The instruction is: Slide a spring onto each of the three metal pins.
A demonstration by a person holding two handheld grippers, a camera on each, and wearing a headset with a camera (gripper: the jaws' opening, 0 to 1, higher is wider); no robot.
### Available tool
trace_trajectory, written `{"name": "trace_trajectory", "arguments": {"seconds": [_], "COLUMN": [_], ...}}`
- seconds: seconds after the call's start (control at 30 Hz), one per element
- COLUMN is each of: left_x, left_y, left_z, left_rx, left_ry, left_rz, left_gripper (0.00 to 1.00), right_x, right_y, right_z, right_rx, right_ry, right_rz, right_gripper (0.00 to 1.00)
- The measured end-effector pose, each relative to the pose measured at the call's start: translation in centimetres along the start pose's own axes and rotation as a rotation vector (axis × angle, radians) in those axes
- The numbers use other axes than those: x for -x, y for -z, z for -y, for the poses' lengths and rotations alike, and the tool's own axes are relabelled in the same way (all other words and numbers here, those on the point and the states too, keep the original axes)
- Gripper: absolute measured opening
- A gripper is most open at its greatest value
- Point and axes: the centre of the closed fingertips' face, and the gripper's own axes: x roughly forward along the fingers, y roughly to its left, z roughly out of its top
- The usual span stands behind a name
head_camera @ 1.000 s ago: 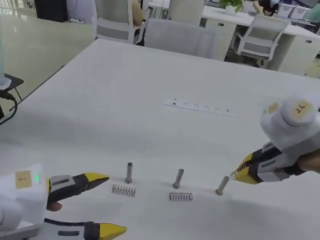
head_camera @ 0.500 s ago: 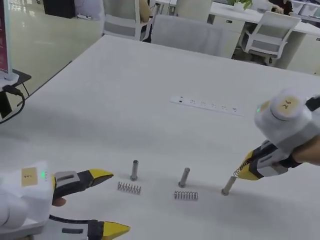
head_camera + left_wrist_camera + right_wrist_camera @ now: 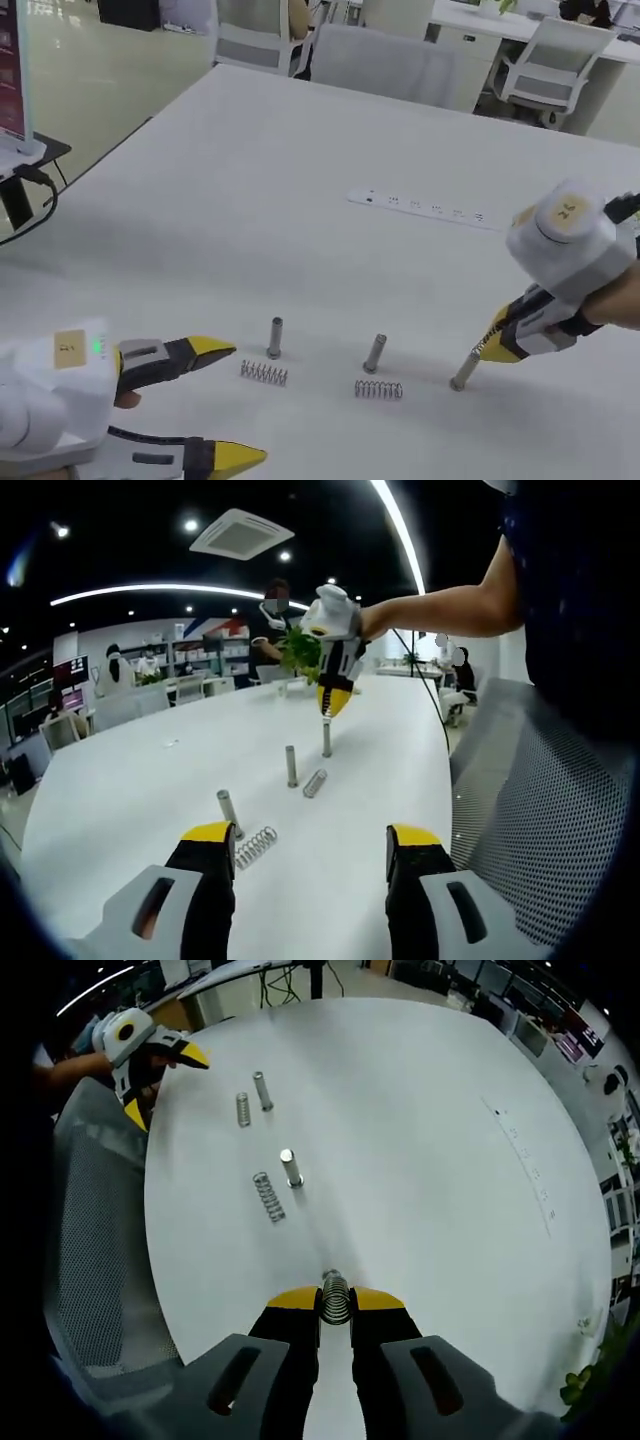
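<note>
One spring (image 3: 336, 1300), nipped in the right gripper's (image 3: 497, 340) jaws, has reached the lower-right pin's (image 3: 464, 371) tip, so threading can begin. Idle, the left gripper's (image 3: 245, 402) jaws gape wide.

No text clearly legible. On the right gripper (image 3: 492, 341), at right, a tan round sticker (image 3: 568, 211) with handwritten marks, perhaps two digits, too blurred to read. On the left gripper (image 3: 246, 401), near left, a tan square sticker (image 3: 67, 349), likewise unreadable.

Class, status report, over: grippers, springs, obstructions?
Right gripper shut on spring, at top of end pin. Left gripper open. Left spring, middle spring loose. Nothing blocking.
</note>
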Motion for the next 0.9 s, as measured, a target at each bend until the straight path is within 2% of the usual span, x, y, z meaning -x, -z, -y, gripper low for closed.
{"name": "trace_trajectory", "arguments": {"seconds": [0.43,0.9], "left_x": [-0.1,-0.3], "left_y": [-0.1,-0.2], "left_z": [0.2,0.2], "left_rx": [0.005,0.006], "left_ry": [0.003,0.004], "left_rz": [-0.008,-0.010], "left_gripper": [0.55,0.55], "right_x": [-1.7,-4.0], "right_y": [0.5,1.2], "right_z": [-0.4,-0.4], "right_rx": [0.009,0.010], "right_ry": [-0.029,-0.026], "right_rz": [-0.045,-0.075], "right_gripper": [0.09,0.09]}}
